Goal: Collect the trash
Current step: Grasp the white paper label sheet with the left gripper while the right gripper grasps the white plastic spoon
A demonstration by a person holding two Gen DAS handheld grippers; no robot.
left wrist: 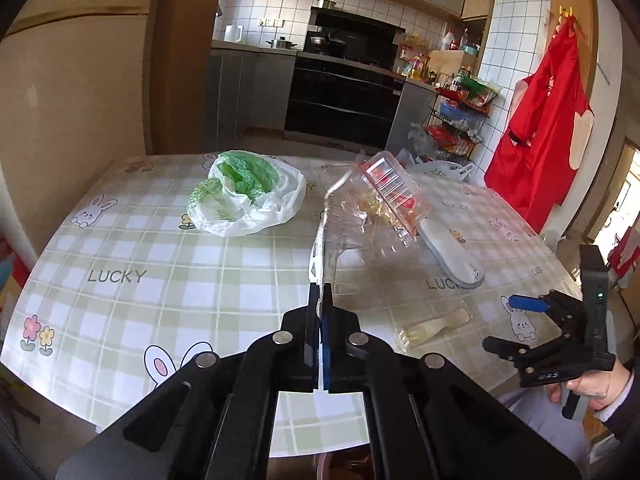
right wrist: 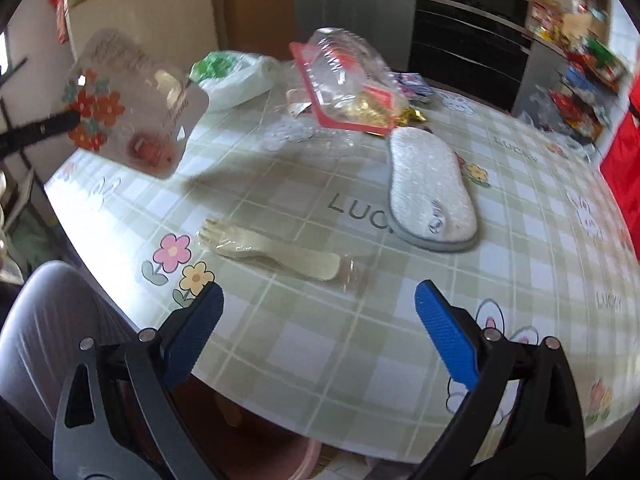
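Clear, crinkly plastic hangs pinched by its edge in the left hand-held gripper (left wrist: 320,304): a flat wrapper (right wrist: 132,104) printed with red flowers, lifted clear of the counter (left wrist: 160,248), likely so it can be carried off as trash. The jaws are clamped tight on it. Taking the grey insole (right wrist: 432,188) as the mark, a wrapped plastic fork (right wrist: 272,252) lies just beside it on the near side, and a clear food tray (right wrist: 348,80) sits behind its far end. The right hand-held gripper (right wrist: 320,320) hovers spread wide and empty, near the fork, probably lining up for it. A white bag (left wrist: 256,196) with green inside rests well beyond.
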